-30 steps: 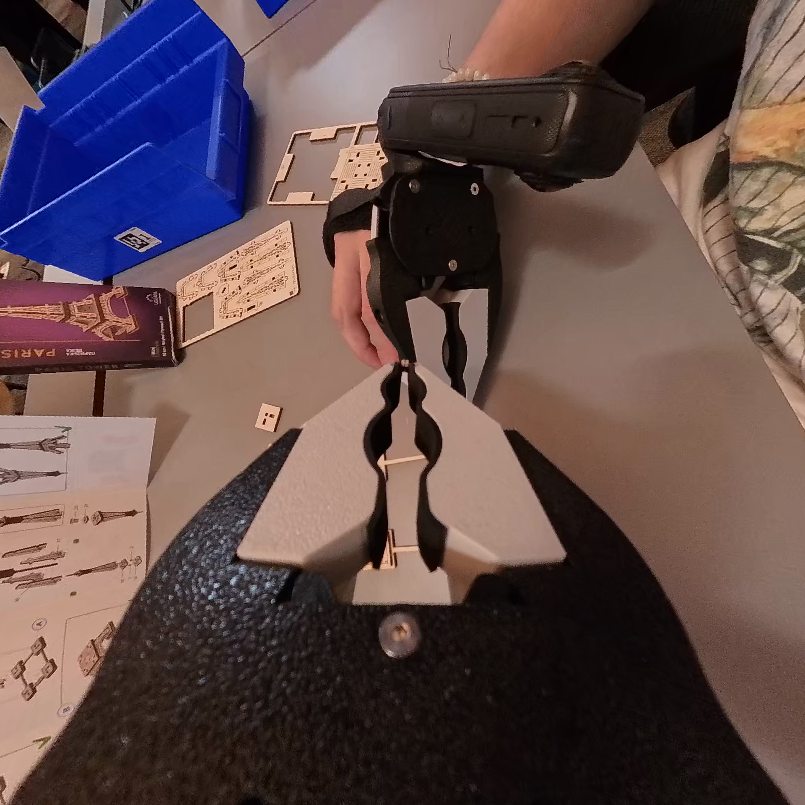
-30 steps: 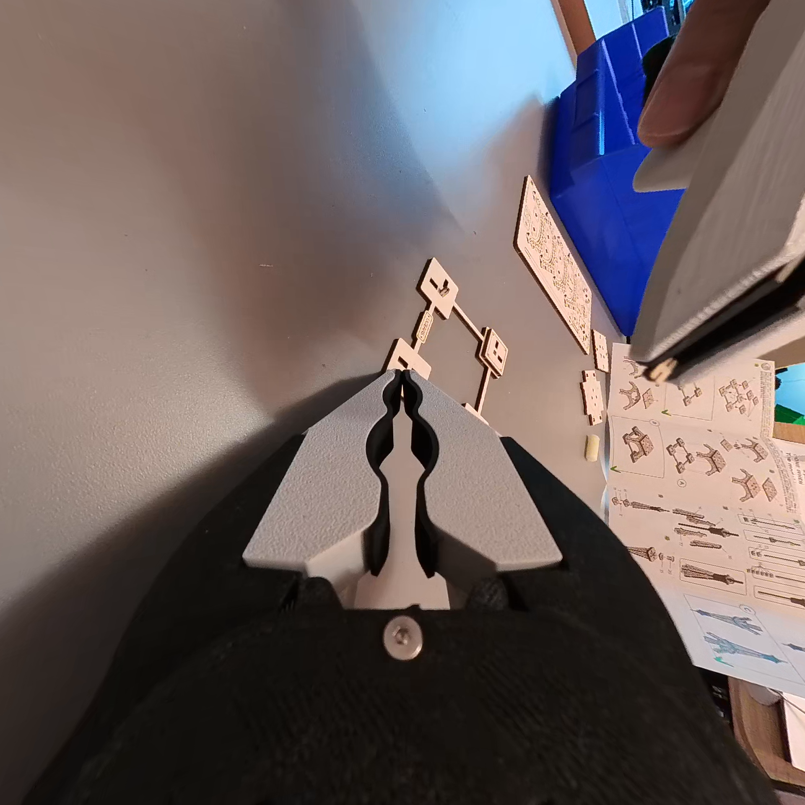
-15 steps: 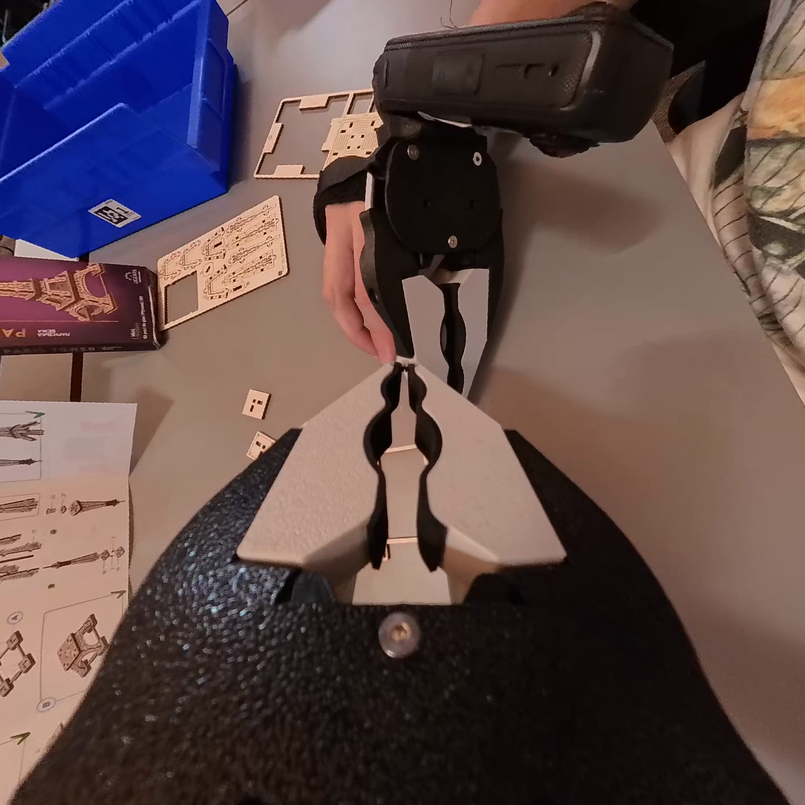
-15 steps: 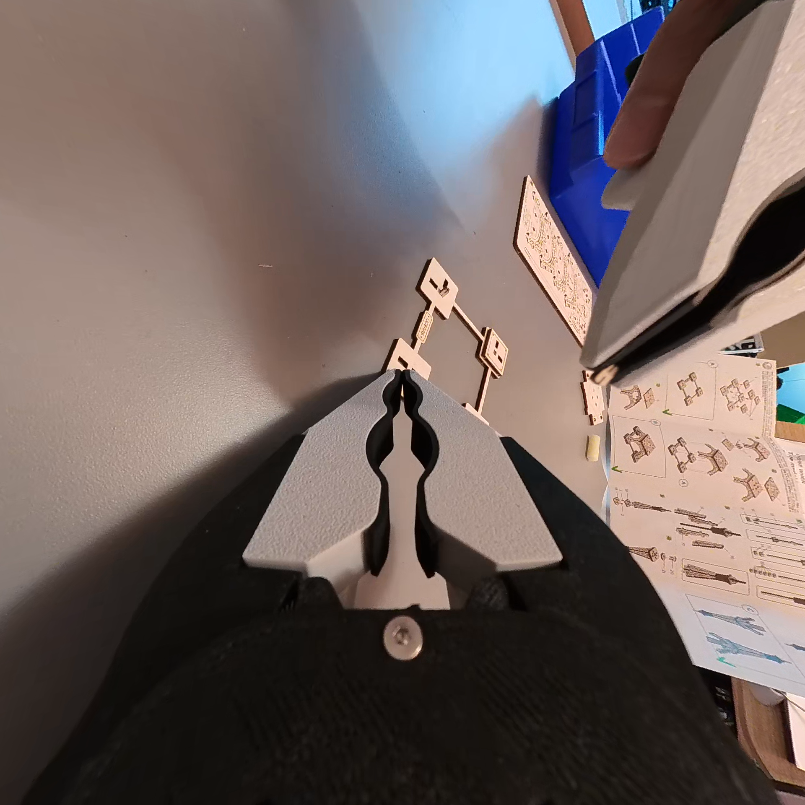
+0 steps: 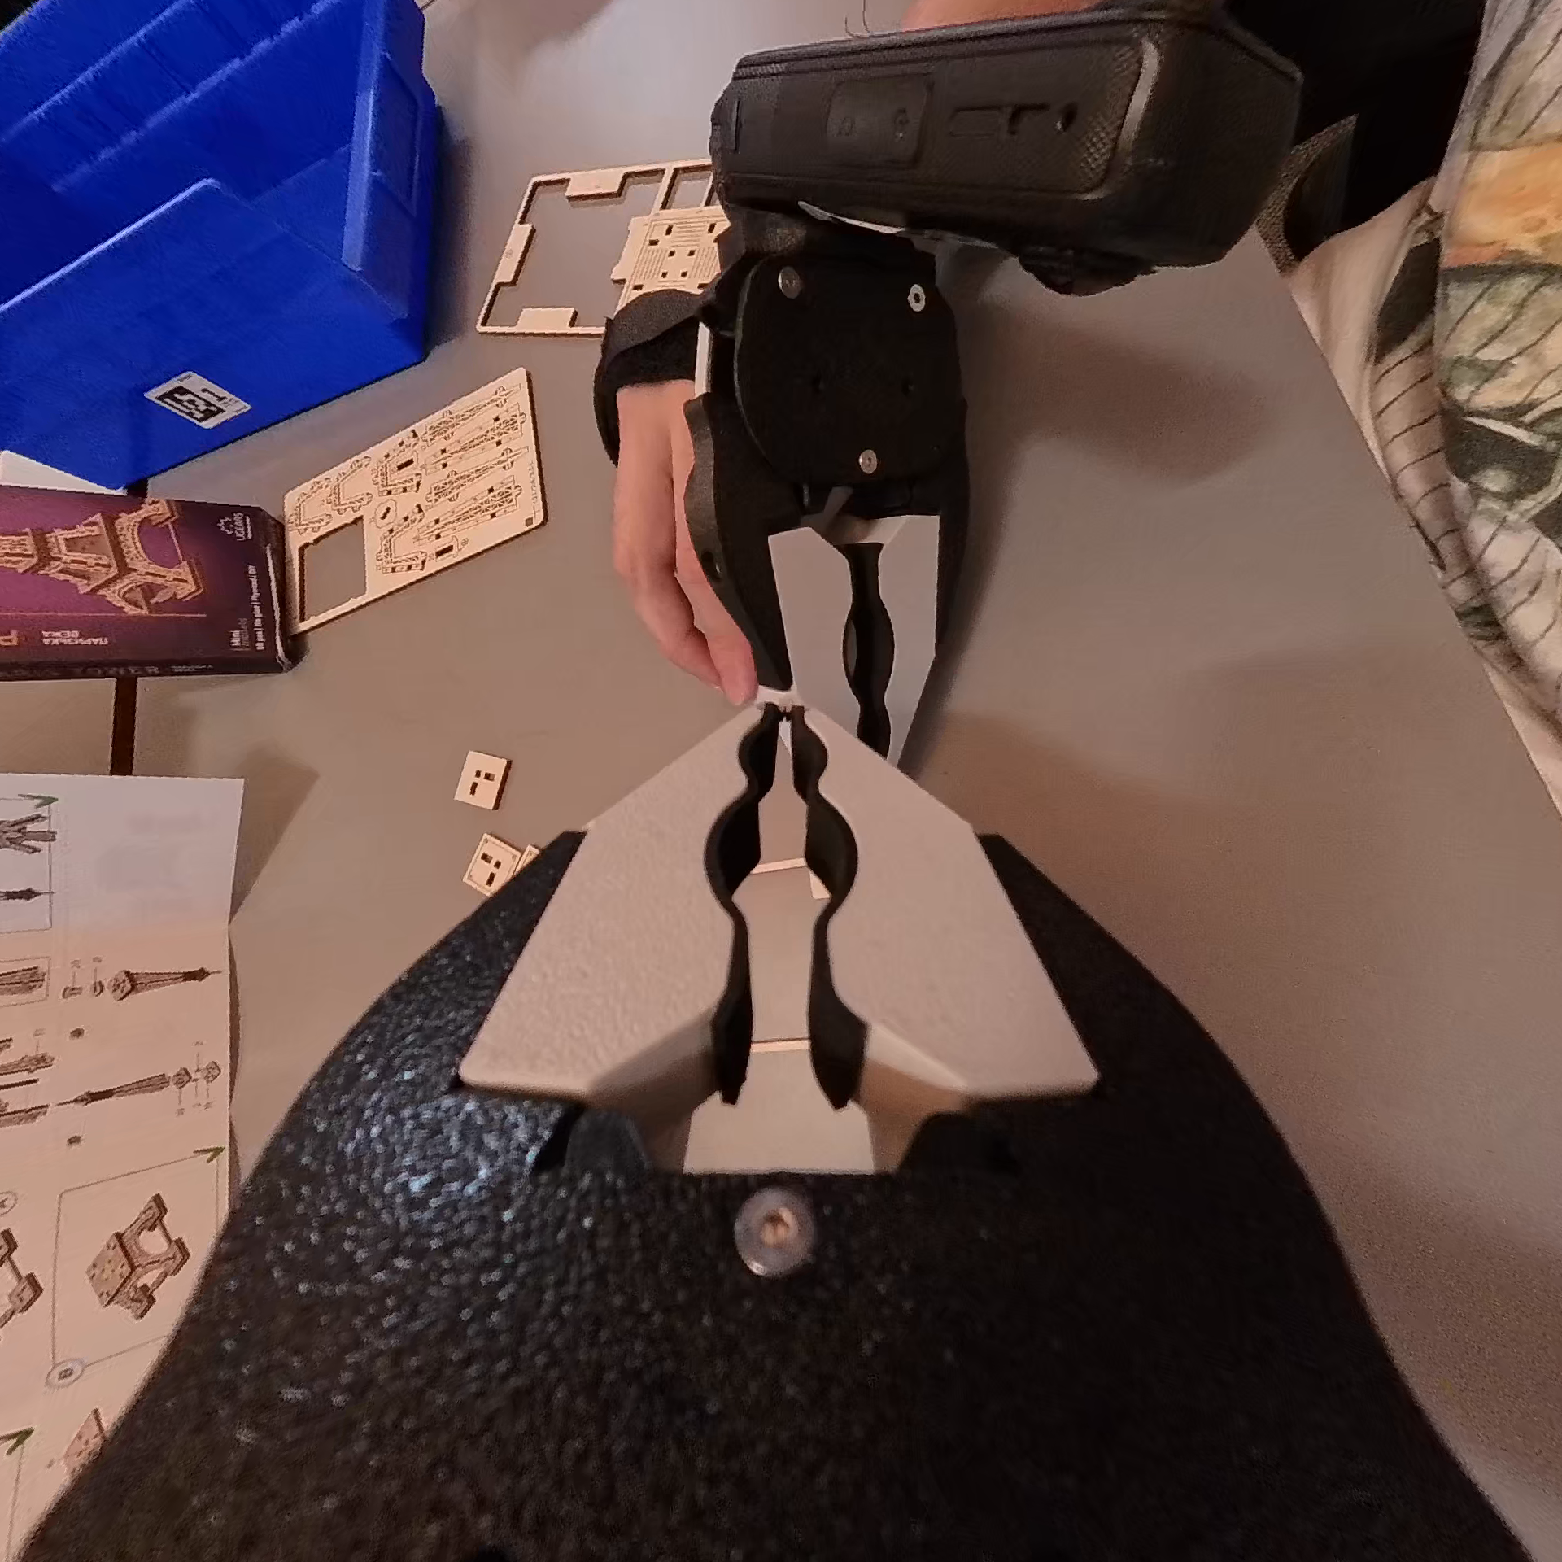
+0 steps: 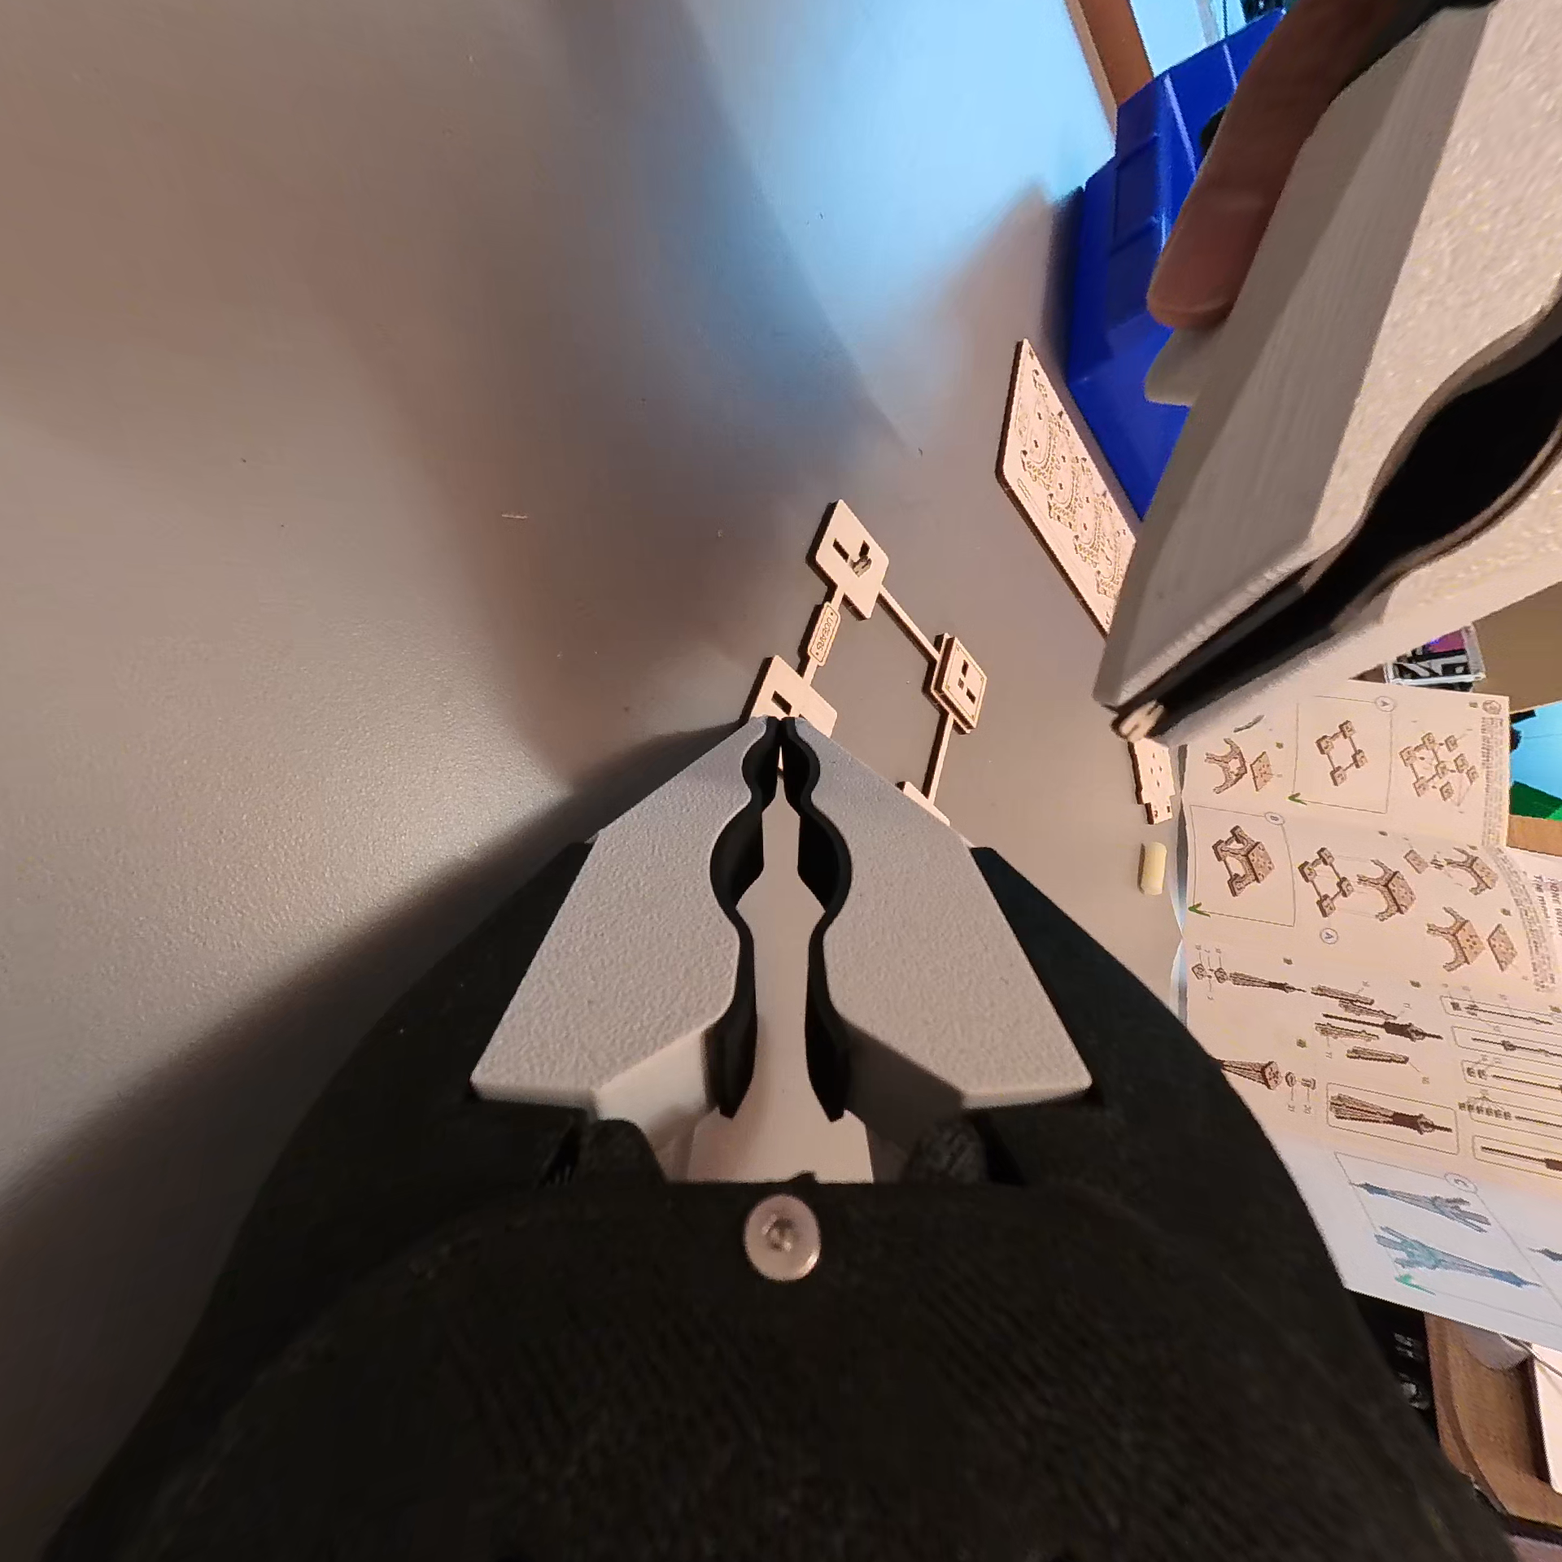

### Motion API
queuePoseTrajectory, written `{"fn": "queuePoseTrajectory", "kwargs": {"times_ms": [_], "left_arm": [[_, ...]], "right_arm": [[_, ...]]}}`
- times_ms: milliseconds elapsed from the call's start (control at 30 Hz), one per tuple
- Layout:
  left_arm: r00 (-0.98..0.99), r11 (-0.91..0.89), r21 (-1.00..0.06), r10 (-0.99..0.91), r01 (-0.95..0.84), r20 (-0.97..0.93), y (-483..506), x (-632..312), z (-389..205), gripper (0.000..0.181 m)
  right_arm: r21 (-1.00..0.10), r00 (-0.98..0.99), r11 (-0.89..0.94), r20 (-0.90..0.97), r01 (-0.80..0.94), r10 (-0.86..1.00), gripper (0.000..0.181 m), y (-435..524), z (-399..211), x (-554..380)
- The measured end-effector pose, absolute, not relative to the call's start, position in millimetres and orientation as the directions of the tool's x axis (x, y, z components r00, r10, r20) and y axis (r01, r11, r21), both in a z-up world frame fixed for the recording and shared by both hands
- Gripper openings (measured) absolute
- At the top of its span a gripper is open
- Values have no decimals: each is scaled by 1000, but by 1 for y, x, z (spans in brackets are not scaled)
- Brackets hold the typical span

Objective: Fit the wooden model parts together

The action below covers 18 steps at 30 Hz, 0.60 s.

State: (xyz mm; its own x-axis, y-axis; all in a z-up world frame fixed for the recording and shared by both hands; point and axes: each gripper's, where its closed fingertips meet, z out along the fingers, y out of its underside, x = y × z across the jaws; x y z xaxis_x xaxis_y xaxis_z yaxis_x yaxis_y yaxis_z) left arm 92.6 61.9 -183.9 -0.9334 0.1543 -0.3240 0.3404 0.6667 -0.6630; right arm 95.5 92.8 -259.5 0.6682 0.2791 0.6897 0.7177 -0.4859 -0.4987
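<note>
Two grippers meet nearly tip to tip over the grey table (image 5: 1183, 761). The left gripper (image 5: 782, 714) has its fingers pinched together on a tiny pale wooden piece (image 5: 776, 695) right at the tips, and in the right wrist view that same gripper (image 6: 1137, 718) comes in from the upper right with a sliver of light wood poking out the end. The right gripper (image 6: 779, 725) is closed down too, tips pressed on one corner square of the wooden square frame (image 6: 879, 668) — the frame lies flat on the table just ahead of its fingers. Off to the left gripper's left sit two loose square wooden tiles (image 5: 483, 779), a punched-out parts sheet (image 5: 414, 499), the purple kit box (image 5: 135, 583) and a blue bin (image 5: 211, 211) farther out, with the instruction sheet (image 5: 101, 1056) close in on that side. A bare hand (image 5: 668, 549) grips the right gripper's handle.
</note>
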Motion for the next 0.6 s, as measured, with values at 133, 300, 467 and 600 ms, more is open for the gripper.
{"fn": "queuePoseTrajectory", "kwargs": {"times_ms": [133,300,467,600], "left_arm": [[-934,670,-661,153,338,-323,62,93,-185,0],[-936,675,-657,159,335,-314,63,93,-186,0],[-953,748,-605,125,274,-277,69,100,-199,0],[-978,873,-466,57,147,-202,83,111,-231,0]], "right_arm": [[-501,670,-485,688,717,278,0,93,-259,96],[-502,671,-485,688,716,278,0,93,-259,96],[-504,672,-485,687,715,277,0,93,-259,96],[-509,676,-484,684,712,275,0,93,-259,96]]}}
